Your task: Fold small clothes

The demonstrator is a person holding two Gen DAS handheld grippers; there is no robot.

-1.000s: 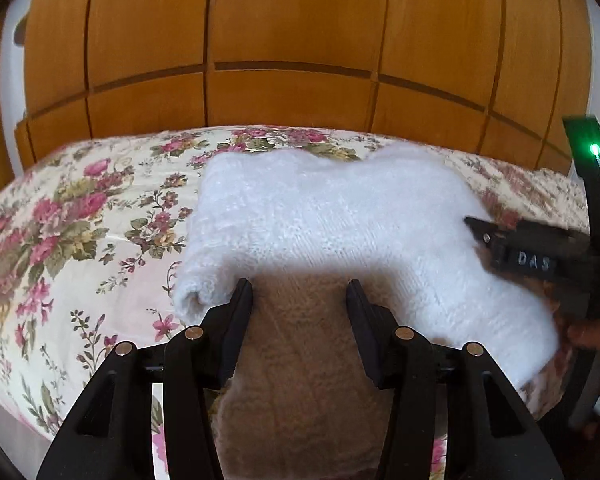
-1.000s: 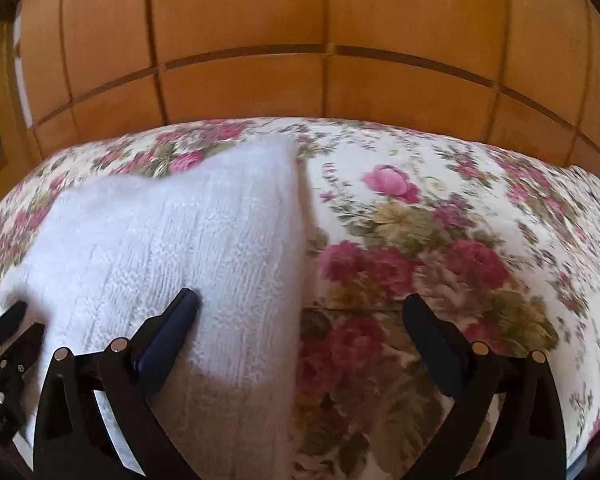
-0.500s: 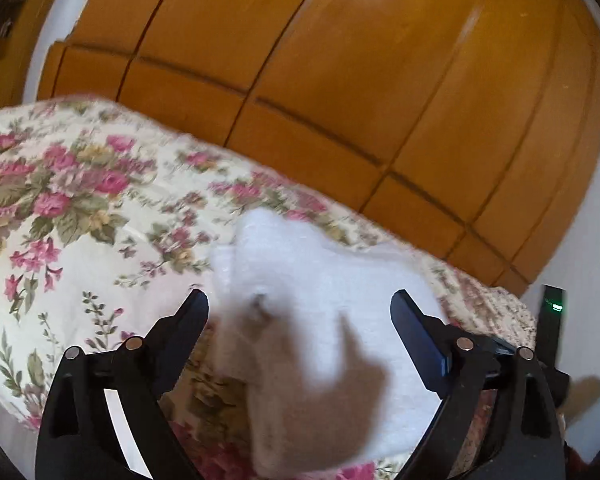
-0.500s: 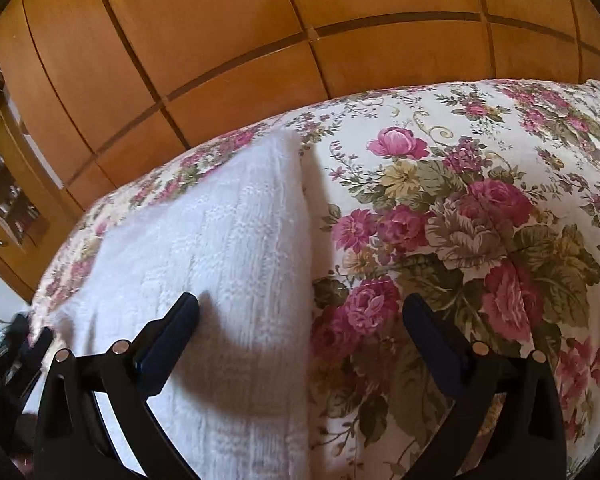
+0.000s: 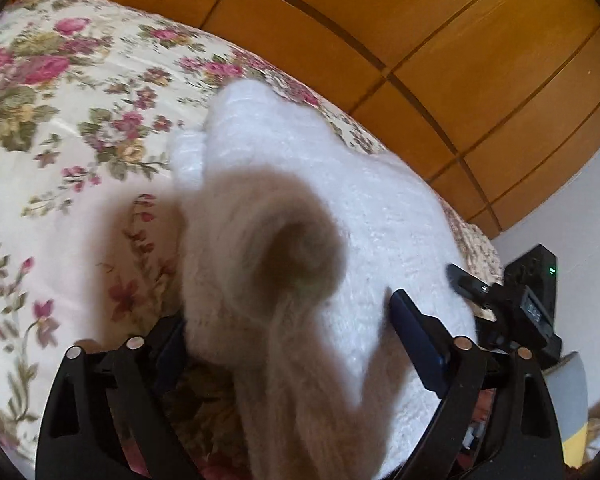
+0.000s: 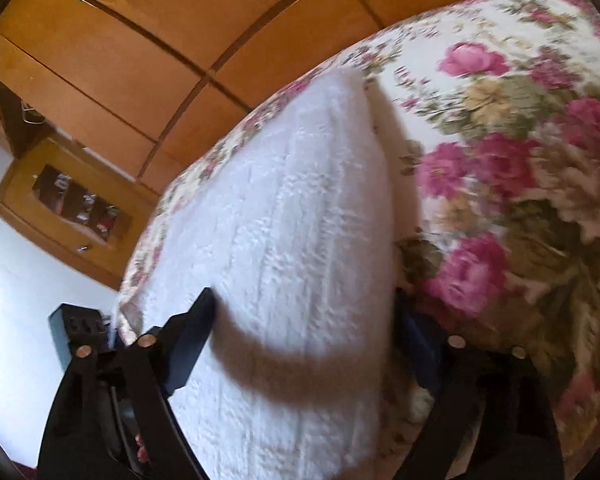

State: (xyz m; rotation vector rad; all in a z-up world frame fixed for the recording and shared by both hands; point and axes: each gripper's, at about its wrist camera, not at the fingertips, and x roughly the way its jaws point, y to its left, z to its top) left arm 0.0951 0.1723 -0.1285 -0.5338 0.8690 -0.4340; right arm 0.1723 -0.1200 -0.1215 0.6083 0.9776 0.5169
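Observation:
A folded white knitted garment [image 5: 360, 184] lies on the flowered bedspread [image 5: 60, 160]. My left gripper [image 5: 288, 312] straddles its near left corner with its jaws closing. A raised, blurred fold hides most of the left finger, and the right finger [image 5: 412, 332] lies on top of the knit. In the right wrist view the garment [image 6: 300, 184] runs away between the fingers of my right gripper [image 6: 304, 298], whose jaws are also closing. The left finger [image 6: 196, 332] rests on the knit, and the right finger [image 6: 416, 344] sits low at the garment's right edge. Neither gripper's pads visibly pinch the knit.
A wooden wardrobe [image 5: 420, 40] stands behind the bed. A small wooden cabinet [image 6: 72, 208] is against the white wall at the left. The right gripper's body [image 5: 516, 308] shows at the garment's right side. Bare bedspread [image 6: 500, 160] stretches to the right.
Both views have rolled and moved in on the garment. The left jaws went from narrow to wide. The right jaws narrowed, and the garment's right edge now lies between its fingers.

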